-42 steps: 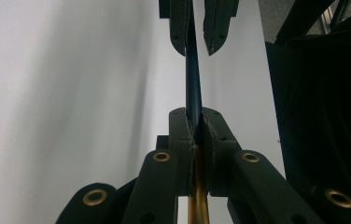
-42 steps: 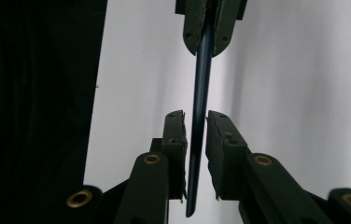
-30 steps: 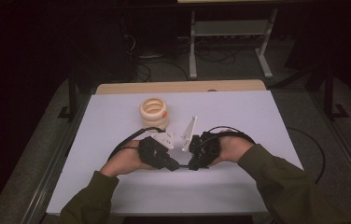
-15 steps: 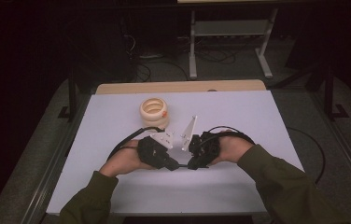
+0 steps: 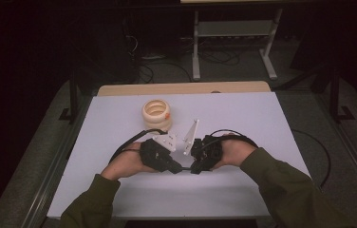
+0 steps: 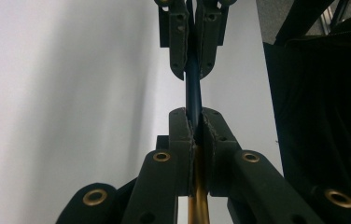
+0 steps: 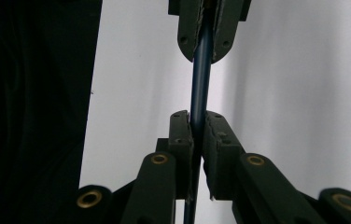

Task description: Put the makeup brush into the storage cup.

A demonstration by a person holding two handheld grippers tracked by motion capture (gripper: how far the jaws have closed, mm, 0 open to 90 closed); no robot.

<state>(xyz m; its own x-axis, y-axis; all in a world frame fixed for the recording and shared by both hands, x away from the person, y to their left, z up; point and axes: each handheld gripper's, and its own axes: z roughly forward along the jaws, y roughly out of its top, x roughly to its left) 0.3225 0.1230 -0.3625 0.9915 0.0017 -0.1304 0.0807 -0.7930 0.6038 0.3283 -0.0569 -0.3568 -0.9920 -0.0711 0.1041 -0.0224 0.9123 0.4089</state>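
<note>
A thin dark blue rod [image 5: 186,169] with a brass-coloured end is held level between my two grippers near the front middle of the white table [image 5: 243,114]. In the left gripper view my left gripper [image 6: 196,125] is shut on the rod [image 6: 193,88], whose brass part runs down between the jaws, while the right gripper [image 6: 192,70] clamps it farther along. In the right gripper view my right gripper [image 7: 197,122] is shut on the rod [image 7: 200,79], with the left gripper [image 7: 207,58] gripping its far part. Seen from above, the left gripper [image 5: 179,167] and right gripper [image 5: 193,169] face each other tip to tip.
A cream ribbed ring [image 5: 157,113] with an orange spot stands behind the hands, left of centre. Black cables [image 5: 129,142] loop from each gripper over the table. A wooden strip [image 5: 181,88] edges the far side, with a metal stand [image 5: 233,42] on the floor beyond.
</note>
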